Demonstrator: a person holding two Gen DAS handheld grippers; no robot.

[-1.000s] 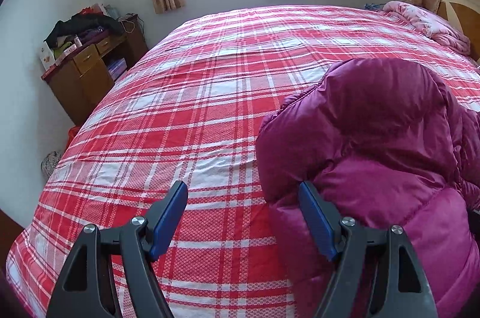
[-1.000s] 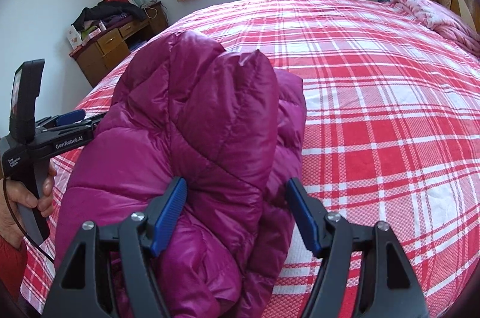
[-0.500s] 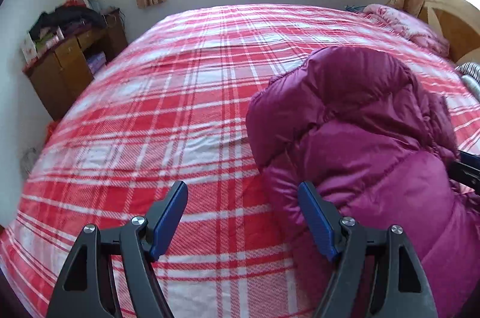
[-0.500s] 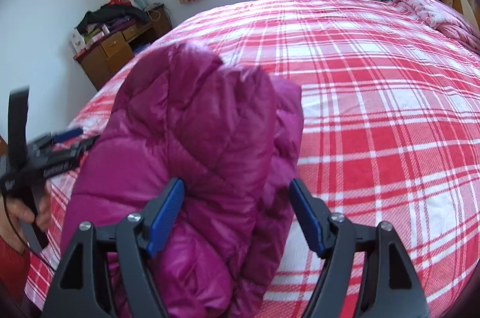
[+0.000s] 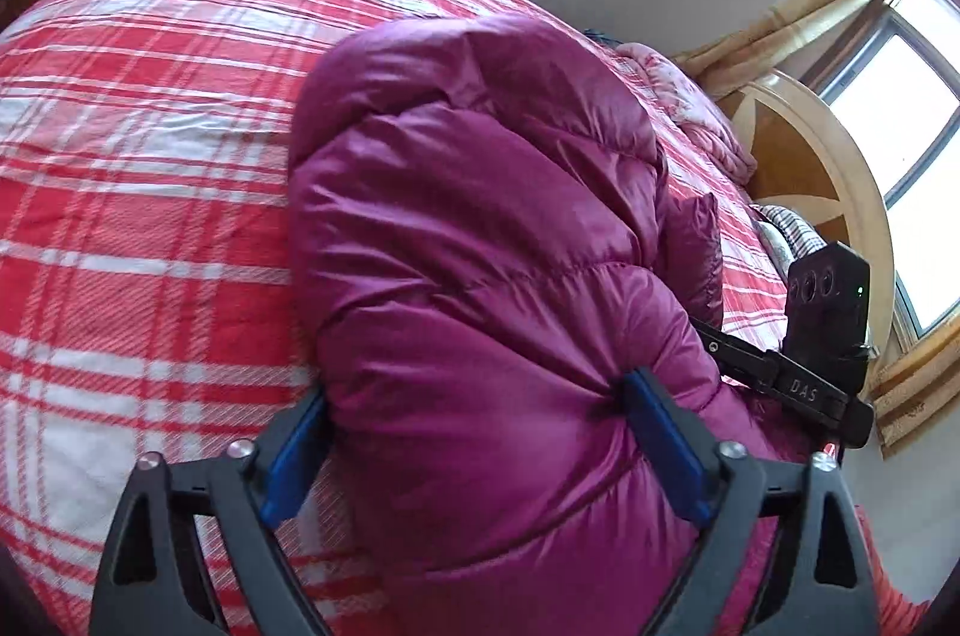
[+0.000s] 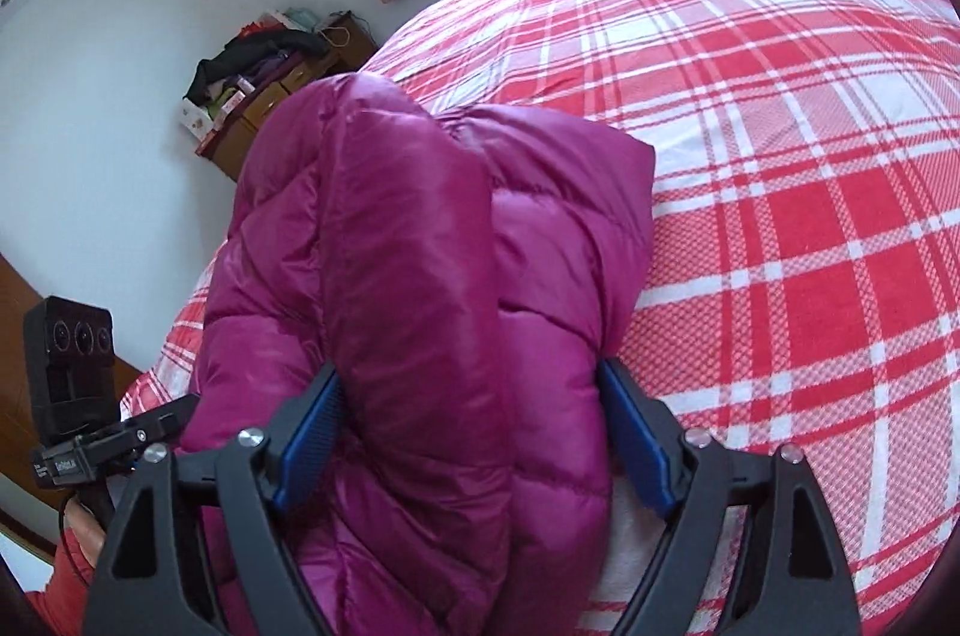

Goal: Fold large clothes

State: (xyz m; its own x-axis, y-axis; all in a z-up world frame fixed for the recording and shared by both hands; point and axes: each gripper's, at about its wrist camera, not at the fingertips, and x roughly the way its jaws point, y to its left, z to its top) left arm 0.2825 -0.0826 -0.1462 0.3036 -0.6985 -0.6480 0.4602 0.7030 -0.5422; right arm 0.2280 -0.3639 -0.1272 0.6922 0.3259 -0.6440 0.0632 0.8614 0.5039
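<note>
1. Magenta quilted down jacket (image 5: pixel 480 276), folded into a thick bundle, is lying on the red-and-white plaid bedspread (image 5: pixel 138 216); in the left wrist view it is filling the centre and running toward 5 o'clock.
2. Left gripper (image 5: pixel 474 441): its blue-padded fingers (image 5: pixel 660 450) are spreading wide around the near end of the bundle, both pads pressing into the puffy fabric at 7 and 5 o'clock of the frame.
3. Right gripper (image 6: pixel 474 435): its blue pads (image 6: pixel 633 447) are likewise standing wide, bracketing the jacket (image 6: pixel 420 276) from both sides and touching it.
4. The right gripper's body (image 5: pixel 798 384) is showing at 3 o'clock in the left wrist view, behind the jacket; the white letters "DAS" are reading on its black bar, beneath a black camera block with a small green light.
5. The left gripper's body (image 6: pixel 78 450) is appearing at 8 o'clock in the right wrist view; a small white label is sitting on it, too small to read.
6. A wooden cabinet (image 6: pixel 264 108) piled with clothes and boxes is standing at 10 o'clock in the right wrist view, beside the bed (image 6: pixel 780 156).
7. A pink quilt (image 5: pixel 690 108) is lying at 2 o'clock, next to the rounded wooden headboard (image 5: pixel 822 168) and curtained windows (image 5: pixel 900 96).
</note>
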